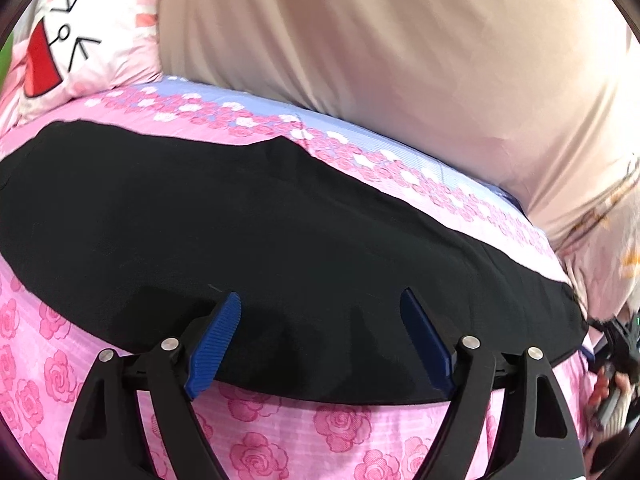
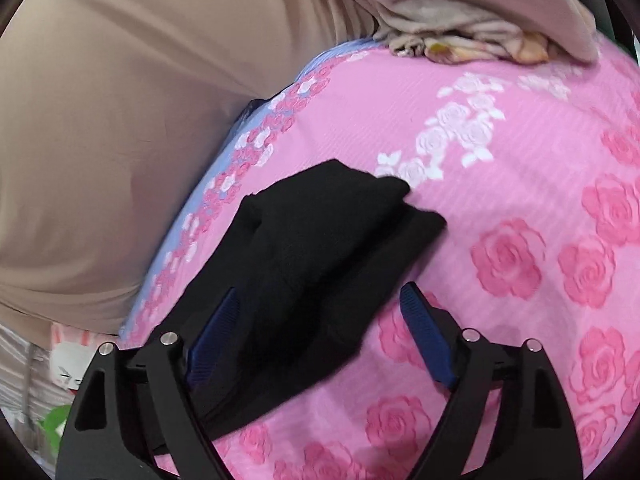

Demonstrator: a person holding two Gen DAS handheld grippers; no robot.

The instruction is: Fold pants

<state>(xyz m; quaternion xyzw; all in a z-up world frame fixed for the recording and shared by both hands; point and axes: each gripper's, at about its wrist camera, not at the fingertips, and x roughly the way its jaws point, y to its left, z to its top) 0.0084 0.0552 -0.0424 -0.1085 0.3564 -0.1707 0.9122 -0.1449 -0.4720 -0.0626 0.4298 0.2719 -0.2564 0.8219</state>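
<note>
Left wrist view: black pants [image 1: 240, 220] lie flat on the bed's rose-print sheet [image 1: 280, 440], left gripper [image 1: 320, 300] and right gripper [image 2: 318, 292] both agape, empty. Soft, limp cloth; pinch a hem edge.

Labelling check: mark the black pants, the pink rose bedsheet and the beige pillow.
black fabric pants [image 1: 248, 216], left wrist view, flat middle.
pink rose-print bedsheet [image 2: 520, 208], right wrist view, bare patch.
beige pillow [image 1: 360, 40], left wrist view, front face.
</note>
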